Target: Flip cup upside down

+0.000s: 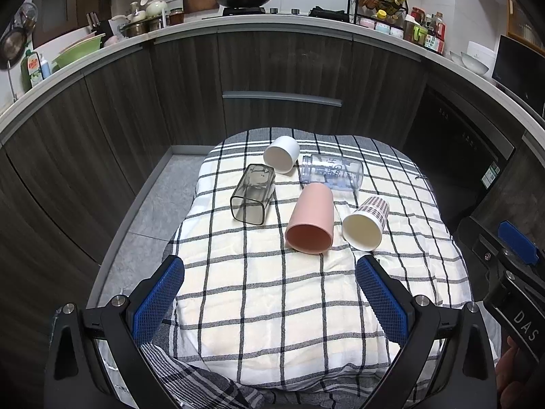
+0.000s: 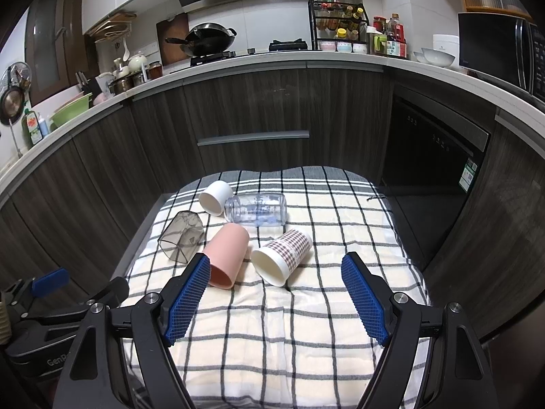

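Several cups lie on their sides on a checked cloth (image 1: 272,300): a pink cup (image 1: 311,220) (image 2: 226,255), a plaid-patterned white cup (image 1: 366,223) (image 2: 282,255), a white cup (image 1: 282,159) (image 2: 216,197), a smoky square glass (image 1: 253,193) (image 2: 182,237) and a clear printed bottle (image 1: 332,172) (image 2: 257,209). My left gripper (image 1: 269,272) is open and empty, just short of the pink cup's mouth. My right gripper (image 2: 276,269) is open and empty, with the plaid cup's mouth just ahead between its fingers.
The cloth (image 2: 272,323) covers a small table in front of dark kitchen cabinets (image 1: 282,68). Grey floor (image 1: 153,211) lies to the left. The other gripper shows at the right edge of the left wrist view (image 1: 511,272) and at the lower left of the right wrist view (image 2: 51,306).
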